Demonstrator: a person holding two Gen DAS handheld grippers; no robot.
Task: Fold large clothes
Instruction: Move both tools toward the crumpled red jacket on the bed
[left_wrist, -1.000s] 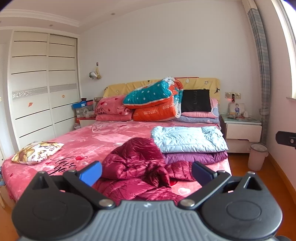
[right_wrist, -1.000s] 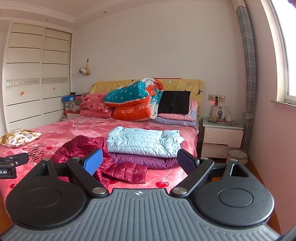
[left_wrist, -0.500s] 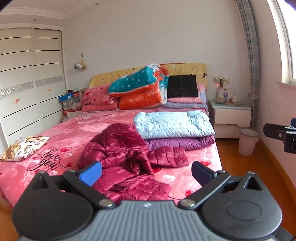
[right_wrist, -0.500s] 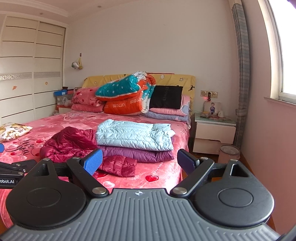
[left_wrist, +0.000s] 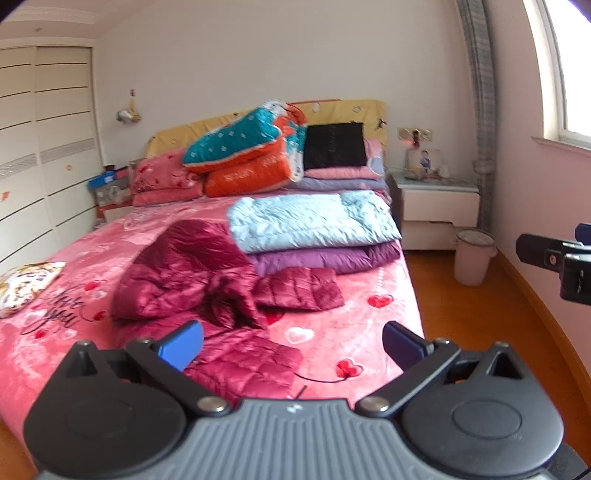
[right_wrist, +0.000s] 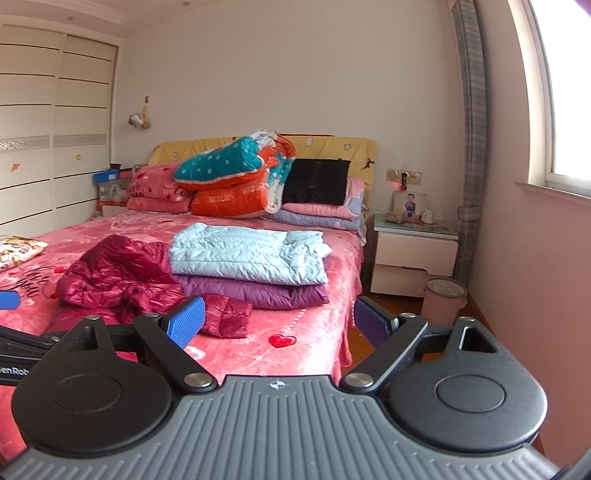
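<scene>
Left tool (left_wrist: 291, 341) and right tool (right_wrist: 279, 317) both spread wide, empty. Crumpled maroon puffer jacket (left_wrist: 207, 273) lies on bed (left_wrist: 351, 332), near foot. Likely light, soft, slippery; grab hem or sleeve edges.

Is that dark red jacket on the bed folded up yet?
No, the dark red jacket lies crumpled and spread on the bed, beside two folded ones.
</scene>
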